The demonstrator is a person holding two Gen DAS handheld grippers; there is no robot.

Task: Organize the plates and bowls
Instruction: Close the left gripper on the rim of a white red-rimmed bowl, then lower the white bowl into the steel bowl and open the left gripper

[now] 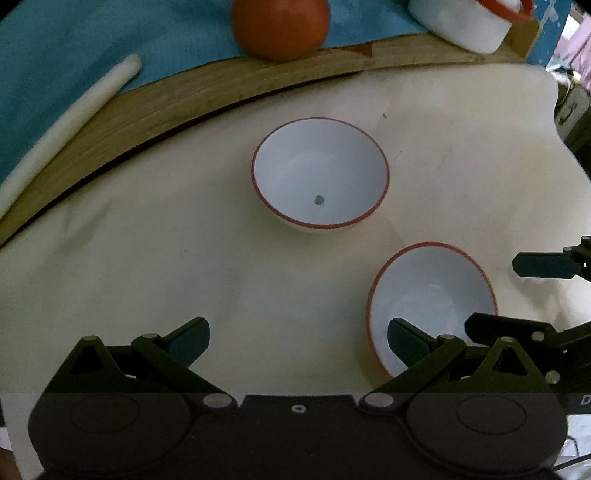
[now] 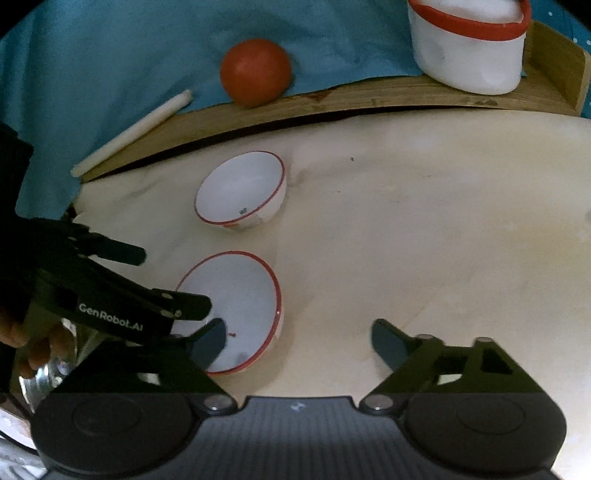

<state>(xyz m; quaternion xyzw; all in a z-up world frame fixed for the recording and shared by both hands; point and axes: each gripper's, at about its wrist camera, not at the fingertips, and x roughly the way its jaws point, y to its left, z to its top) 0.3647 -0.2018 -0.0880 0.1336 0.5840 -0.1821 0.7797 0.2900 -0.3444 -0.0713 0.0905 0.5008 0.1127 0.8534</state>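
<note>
Two white bowls with red rims sit on the cream table. The far bowl (image 1: 320,173) (image 2: 242,190) stands upright near the wooden ledge. The near bowl (image 1: 432,291) (image 2: 236,306) lies close in front of both grippers. My left gripper (image 1: 298,338) is open and empty; its right finger (image 1: 404,341) overlaps the near bowl's rim. My right gripper (image 2: 297,341) is open and empty; its left finger (image 2: 210,343) overlaps the near bowl. The left gripper shows in the right wrist view (image 2: 162,280), the right one at the right edge of the left wrist view (image 1: 517,295).
A wooden ledge (image 1: 207,99) (image 2: 332,103) with a teal cloth (image 1: 74,55) runs along the back. On it are an orange-red ball (image 1: 280,26) (image 2: 255,72), a white rod (image 1: 70,125) (image 2: 133,133) and a white red-rimmed container (image 1: 469,22) (image 2: 469,48).
</note>
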